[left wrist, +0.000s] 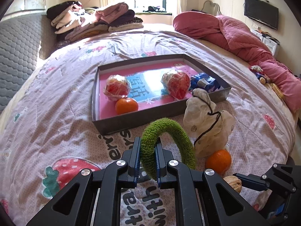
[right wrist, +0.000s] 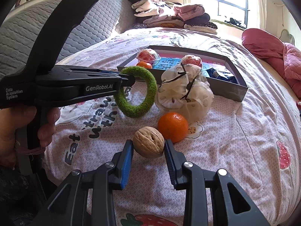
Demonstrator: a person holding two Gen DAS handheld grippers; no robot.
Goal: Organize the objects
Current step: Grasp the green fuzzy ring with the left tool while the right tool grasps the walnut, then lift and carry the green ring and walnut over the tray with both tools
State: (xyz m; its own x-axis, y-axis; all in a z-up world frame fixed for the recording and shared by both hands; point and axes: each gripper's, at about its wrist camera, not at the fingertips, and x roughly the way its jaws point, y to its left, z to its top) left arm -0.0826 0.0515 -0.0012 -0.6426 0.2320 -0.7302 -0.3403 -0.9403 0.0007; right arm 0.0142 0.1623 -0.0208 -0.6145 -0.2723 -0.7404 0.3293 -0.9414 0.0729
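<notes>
Left tool [left wrist: 148,162] is clenched on the green fuzzy ring [left wrist: 167,143], pinching its band low on the left side, so the loop arches up and over toward 1 o'clock from the tips; in the right wrist view the ring [right wrist: 136,91] hangs clear of the bed [right wrist: 235,141], off the tool's nose at 3 o'clock. Right tool [right wrist: 148,150] grips the walnut [right wrist: 148,141] btwn both blue pads, nut dead centre at the tips, low over the quilt. Orange [right wrist: 173,127] sits on the bed just beside the walnut at 1 o'clock, touching the tied white cloth bag [right wrist: 185,92] behind it at 12. Grey tray [left wrist: 131,121] lies beyond, at 12 from the left tool, w/ the bag leaning at its near right corner. Inside: two wrapped red fruits [left wrist: 117,89] [left wrist: 177,85], a second orange [left wrist: 126,105] against the near wall below the left fruit, blue packets [left wrist: 206,82] at the right end. A hand [right wrist: 28,131] wraps the left tool's handle at 9 o'clock in the right view.
</notes>
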